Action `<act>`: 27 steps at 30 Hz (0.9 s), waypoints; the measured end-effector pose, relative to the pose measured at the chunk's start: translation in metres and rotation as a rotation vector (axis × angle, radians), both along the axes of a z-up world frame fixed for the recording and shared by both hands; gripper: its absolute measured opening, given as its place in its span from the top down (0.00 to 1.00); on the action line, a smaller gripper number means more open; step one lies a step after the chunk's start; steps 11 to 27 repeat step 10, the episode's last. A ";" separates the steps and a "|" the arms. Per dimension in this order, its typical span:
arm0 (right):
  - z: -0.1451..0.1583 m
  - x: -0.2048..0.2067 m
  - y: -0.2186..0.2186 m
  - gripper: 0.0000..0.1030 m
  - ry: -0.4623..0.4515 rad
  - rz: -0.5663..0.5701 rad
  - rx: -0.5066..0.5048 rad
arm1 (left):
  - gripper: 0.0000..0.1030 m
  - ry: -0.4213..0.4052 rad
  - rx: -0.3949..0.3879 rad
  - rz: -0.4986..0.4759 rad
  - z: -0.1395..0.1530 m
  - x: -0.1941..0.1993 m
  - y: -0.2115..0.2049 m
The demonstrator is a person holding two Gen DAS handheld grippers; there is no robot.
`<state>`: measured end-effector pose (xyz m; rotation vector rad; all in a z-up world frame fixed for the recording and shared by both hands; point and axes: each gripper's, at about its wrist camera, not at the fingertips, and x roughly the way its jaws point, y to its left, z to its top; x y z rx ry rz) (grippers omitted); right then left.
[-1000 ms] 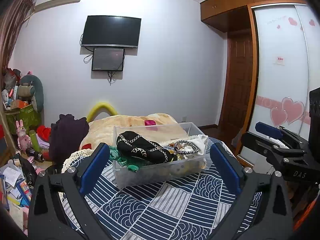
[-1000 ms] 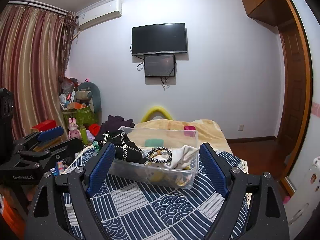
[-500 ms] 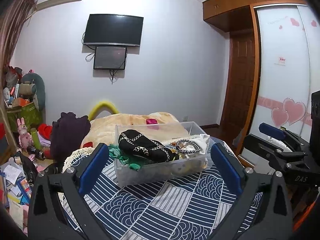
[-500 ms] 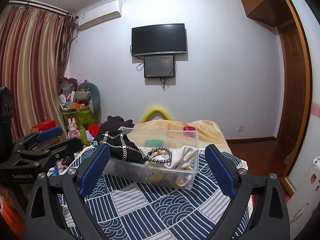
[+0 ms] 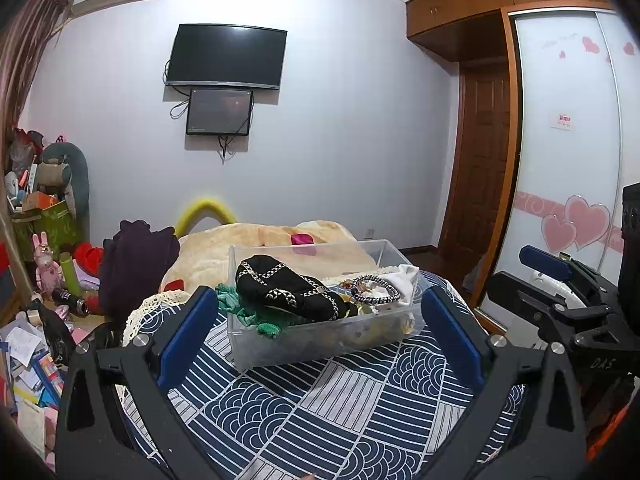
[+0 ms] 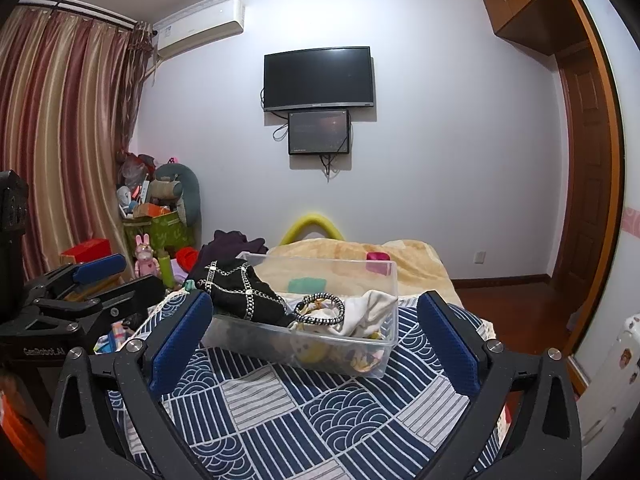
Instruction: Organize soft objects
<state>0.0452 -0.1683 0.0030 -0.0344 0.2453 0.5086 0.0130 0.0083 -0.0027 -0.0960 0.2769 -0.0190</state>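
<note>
Hovering over the patterned blue-and-white cover point(image 5: 320, 412), the left gripper point(image 5: 320, 312) has its blue pads point(image 5: 188, 332) spread wide with nothing between them. Clear plastic bin point(image 5: 280, 348) sits just ahead of the fingertips, centred in the gap and not touching either pad. Bin contents, seen from the left wrist: black pouch with white chain pattern point(image 5: 280, 284) heaped on top toward the left pad; green knit piece point(image 5: 244, 312) draped over the near-left rim; black-and-white braided band point(image 5: 376, 288) and white cloth point(image 5: 404, 280) toward the right pad.

Right gripper point(image 6: 316, 316): likewise spread, gripping nothing, above the same cover point(image 6: 320, 408). Bin point(image 6: 372, 344) lies ahead between its pads; black pouch point(image 6: 240, 292) near the left pad, braided band point(image 6: 320, 310) central, white cloth point(image 6: 368, 312) toward the right.

Each gripper shows at the edge of the other's view, off to the side. Beige blanket point(image 6: 348, 252) lies beyond the bin.
</note>
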 end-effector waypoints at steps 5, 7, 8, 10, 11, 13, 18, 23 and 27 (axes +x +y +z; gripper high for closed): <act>-0.002 0.000 0.001 0.01 0.006 0.000 -0.002 | 0.00 -0.001 -0.002 0.001 0.001 -0.001 -0.001; -0.003 0.001 0.001 0.01 0.010 0.001 -0.001 | 0.00 -0.002 -0.003 0.001 0.002 -0.001 -0.001; -0.004 0.001 0.002 0.01 0.013 0.001 -0.001 | 0.00 -0.001 -0.004 0.002 0.002 -0.001 -0.001; -0.004 0.001 0.002 0.01 0.016 0.000 -0.001 | 0.00 0.002 -0.006 0.000 0.002 0.000 -0.001; -0.004 0.001 0.002 0.01 0.016 0.000 -0.001 | 0.00 0.002 -0.006 0.000 0.002 0.000 -0.001; -0.004 0.001 0.002 0.01 0.016 0.000 -0.001 | 0.00 0.002 -0.006 0.000 0.002 0.000 -0.001; -0.004 0.001 0.002 0.01 0.016 0.000 -0.001 | 0.00 0.002 -0.006 0.000 0.002 0.000 -0.001; -0.004 0.001 0.002 0.01 0.016 0.000 -0.001 | 0.00 0.002 -0.006 0.000 0.002 0.000 -0.001; -0.004 0.001 0.002 0.01 0.016 0.000 -0.001 | 0.00 0.002 -0.006 0.000 0.002 0.000 -0.001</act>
